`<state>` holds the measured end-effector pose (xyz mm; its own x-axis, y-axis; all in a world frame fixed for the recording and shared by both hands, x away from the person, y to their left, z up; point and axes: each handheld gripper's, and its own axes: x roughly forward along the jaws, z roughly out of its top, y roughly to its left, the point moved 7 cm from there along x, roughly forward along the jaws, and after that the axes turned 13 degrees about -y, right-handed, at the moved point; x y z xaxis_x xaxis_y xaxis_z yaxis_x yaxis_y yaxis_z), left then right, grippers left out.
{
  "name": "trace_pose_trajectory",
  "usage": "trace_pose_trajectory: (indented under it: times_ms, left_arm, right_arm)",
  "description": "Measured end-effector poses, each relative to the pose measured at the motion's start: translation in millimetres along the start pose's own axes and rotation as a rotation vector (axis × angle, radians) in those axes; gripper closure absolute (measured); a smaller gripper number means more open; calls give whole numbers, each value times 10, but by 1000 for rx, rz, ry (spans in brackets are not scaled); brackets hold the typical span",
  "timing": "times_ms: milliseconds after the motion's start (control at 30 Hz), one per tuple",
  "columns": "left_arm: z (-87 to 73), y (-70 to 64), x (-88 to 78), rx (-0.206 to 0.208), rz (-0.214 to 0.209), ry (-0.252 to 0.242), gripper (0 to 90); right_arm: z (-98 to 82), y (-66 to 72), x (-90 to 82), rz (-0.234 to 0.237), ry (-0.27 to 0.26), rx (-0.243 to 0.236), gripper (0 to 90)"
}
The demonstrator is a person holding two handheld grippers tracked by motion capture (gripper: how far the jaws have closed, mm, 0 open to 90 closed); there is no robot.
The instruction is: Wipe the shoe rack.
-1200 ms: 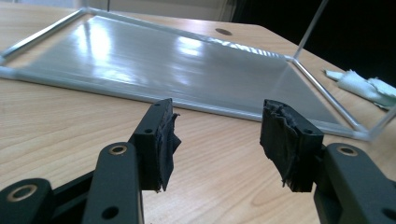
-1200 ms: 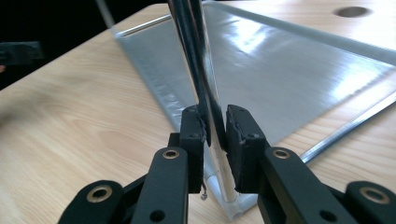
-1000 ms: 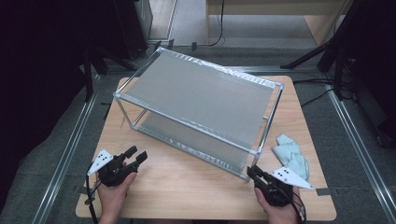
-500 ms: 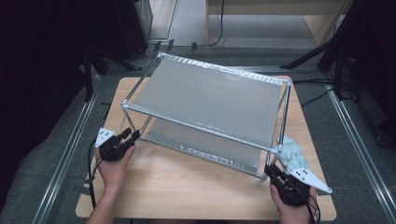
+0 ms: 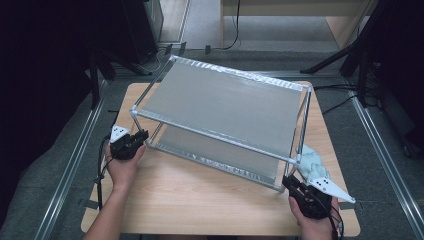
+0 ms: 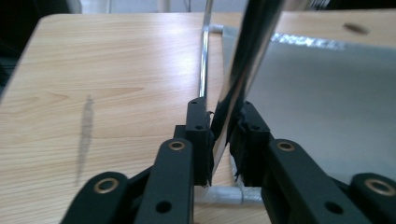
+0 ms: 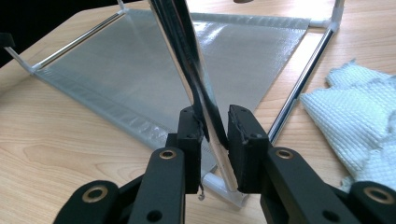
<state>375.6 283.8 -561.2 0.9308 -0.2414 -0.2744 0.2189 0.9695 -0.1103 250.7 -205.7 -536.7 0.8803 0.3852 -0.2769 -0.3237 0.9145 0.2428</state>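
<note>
A two-tier rack [image 5: 225,107] of shiny metal tubes with grey mesh shelves stands on the wooden table [image 5: 200,205], its posts leaning. My left gripper [image 5: 142,136] is at the rack's near left corner. Its jaws have just been closing and now clamp the left front post [image 6: 247,60], as my left gripper [image 6: 223,135] shows in its own view. My right gripper [image 5: 290,184] is at the near right corner, shut on the right front post [image 7: 187,51]; that post passes between the pads of my right gripper [image 7: 215,135].
A crumpled pale blue-green cloth [image 5: 312,160] lies on the table just right of the rack, close to my right gripper, cloth [image 7: 359,112]. The lower mesh shelf [image 7: 163,70] rests on the tabletop. Dark floor and metal rails surround the table.
My left gripper moved up to the rack's left front post and closed on it. The rack's top shifted to the right, so the posts now lean. The right gripper kept its hold.
</note>
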Motion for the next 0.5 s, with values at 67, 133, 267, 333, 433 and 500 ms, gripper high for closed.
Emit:
trace_pose_trajectory:
  times_ms: [67, 133, 267, 333, 433, 500]
  left_arm:
    - [-23, 17, -78, -22, 7, -1, 797]
    - [-46, 30, -163, -30, 7, 2, 795]
    - [-102, 75, -413, -40, 9, 4, 794]
    - [-118, 97, -581, -55, 6, 3, 791]
    - [-145, 66, -790, -67, -6, 5, 788]
    - [-192, 15, -932, -73, -17, 5, 786]
  right_arm:
    - [5, 11, 18, -1, 2, -4, 755]
    - [18, 7, 44, -3, 2, -3, 753]
    - [63, 13, 127, -17, 12, 3, 753]
    - [106, 35, 183, -13, 14, -6, 758]
    - [177, 26, 265, -30, 10, -22, 765]
    - [219, -8, 327, -45, 12, -32, 768]
